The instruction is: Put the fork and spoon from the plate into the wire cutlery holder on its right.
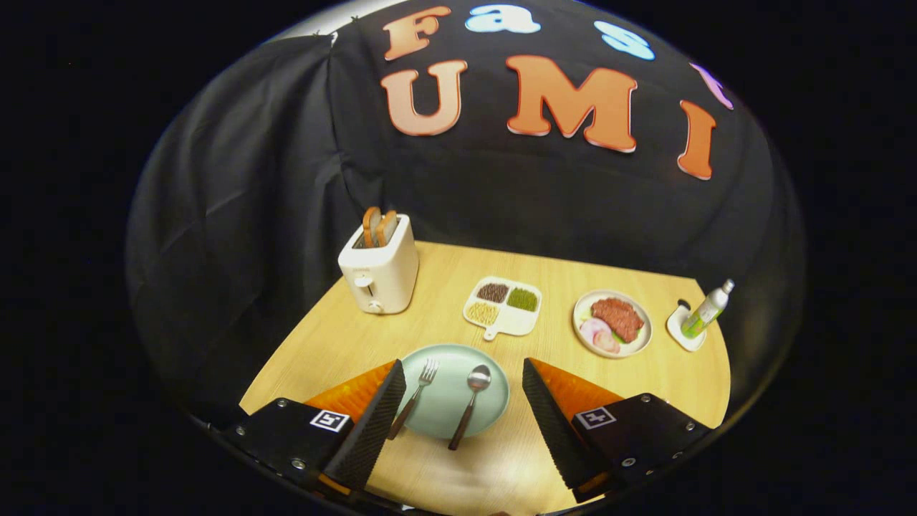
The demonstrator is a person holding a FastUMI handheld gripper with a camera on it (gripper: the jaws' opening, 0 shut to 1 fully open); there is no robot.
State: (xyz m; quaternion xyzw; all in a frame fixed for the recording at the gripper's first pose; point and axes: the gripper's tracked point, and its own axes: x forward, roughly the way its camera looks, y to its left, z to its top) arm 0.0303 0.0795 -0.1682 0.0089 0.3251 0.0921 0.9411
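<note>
Fingers [372, 419] of my gripper [458, 423] are spread wide and hold nothing, one on each side of the pale green plate [451, 373], above the wooden table [430, 287]. On that plate I see the fork [414, 398] and, to its right, the spoon [469, 405], side by side and apart, handles pointing back toward me. Beyond them I see a toaster [378, 272] with bread, a divided tray [503, 307], a plate of food [612, 322] and a small bottle [706, 309].
</note>
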